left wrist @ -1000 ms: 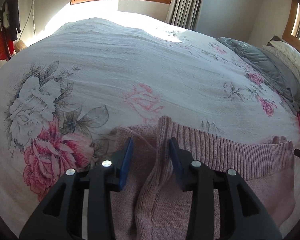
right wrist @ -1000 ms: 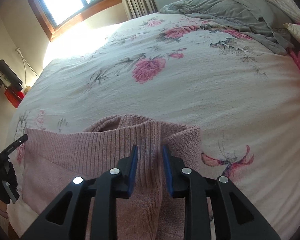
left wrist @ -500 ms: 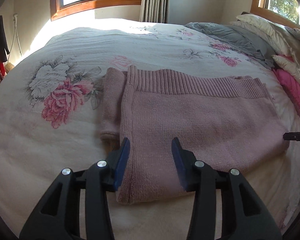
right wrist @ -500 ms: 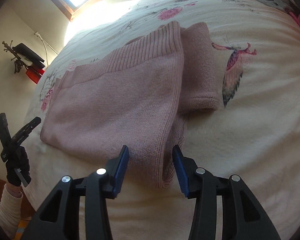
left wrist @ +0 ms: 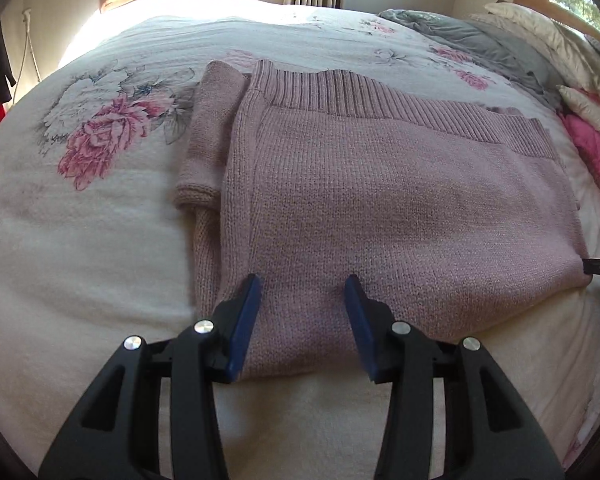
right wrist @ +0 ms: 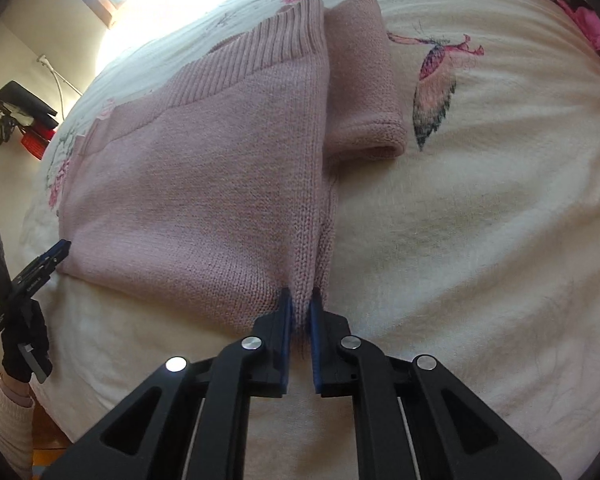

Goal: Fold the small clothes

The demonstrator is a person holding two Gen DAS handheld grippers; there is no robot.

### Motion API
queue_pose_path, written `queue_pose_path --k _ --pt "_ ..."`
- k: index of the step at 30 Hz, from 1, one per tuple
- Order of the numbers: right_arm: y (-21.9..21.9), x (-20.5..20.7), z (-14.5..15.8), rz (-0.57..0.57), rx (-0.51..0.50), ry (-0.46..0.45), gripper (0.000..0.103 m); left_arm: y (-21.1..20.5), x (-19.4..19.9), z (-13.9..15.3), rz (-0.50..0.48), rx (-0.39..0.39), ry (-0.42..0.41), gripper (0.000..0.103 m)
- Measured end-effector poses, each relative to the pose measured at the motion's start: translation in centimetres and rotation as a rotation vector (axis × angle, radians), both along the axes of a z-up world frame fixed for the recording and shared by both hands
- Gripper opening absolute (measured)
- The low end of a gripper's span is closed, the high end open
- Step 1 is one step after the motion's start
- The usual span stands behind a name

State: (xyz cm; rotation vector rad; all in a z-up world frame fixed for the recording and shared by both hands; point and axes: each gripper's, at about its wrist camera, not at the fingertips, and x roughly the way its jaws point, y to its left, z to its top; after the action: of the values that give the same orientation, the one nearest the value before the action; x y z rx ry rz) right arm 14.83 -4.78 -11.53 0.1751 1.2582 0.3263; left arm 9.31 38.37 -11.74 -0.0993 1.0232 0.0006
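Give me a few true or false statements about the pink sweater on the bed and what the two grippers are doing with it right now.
1. The right gripper is shut on the pink knit sweater's near edge. True.
2. The left gripper is clamped on the sweater. False: its jaws are open, over the near hem.
3. The sweater lies on a floral bedspread. True.
4. The sweater is blue. False: it is pink.
5. A folded sleeve shows beside the sweater's body. True.
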Motion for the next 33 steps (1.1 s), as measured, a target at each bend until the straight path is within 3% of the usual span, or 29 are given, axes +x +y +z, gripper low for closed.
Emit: queue_pose_path --k 5,8,10,15,22,25,33 --pt "-0.2 0.2 0.1 -0.010 0.010 0.004 0.011 -0.4 0.0 0.1 0.003 0.015 0.004 0.044" --pt "-1.1 0.3 1.9 -0.029 0.061 -0.030 0.028 -0.4 0.2 1.4 0.021 -0.030 -0.001 0.044" --pt "-2.1 0.7 3.2 -0.049 0.127 -0.060 0.048 -0.6 0.4 2.4 0.022 -0.078 -0.024 0.047" --pt "-4.5 3.4 3.2 -0.119 0.226 -0.030 0.058 -2.7 2.7 3.9 0.004 -0.122 -0.045 0.052" --pt "-6.7 6.6 -0.4 -0.227 0.375 0.044 0.059 -5.2 6.9 3.2 -0.002 -0.174 -0.019 0.054" --pt "-7.3 7.6 -1.4 -0.250 0.439 0.046 0.059 -6.0 8.4 2.4 -0.009 -0.162 -0.001 0.054" --pt "-6.7 10.2 -2.3 -0.226 0.513 0.014 0.060 -6.5 10.1 0.2 0.000 -0.154 0.029 0.056"
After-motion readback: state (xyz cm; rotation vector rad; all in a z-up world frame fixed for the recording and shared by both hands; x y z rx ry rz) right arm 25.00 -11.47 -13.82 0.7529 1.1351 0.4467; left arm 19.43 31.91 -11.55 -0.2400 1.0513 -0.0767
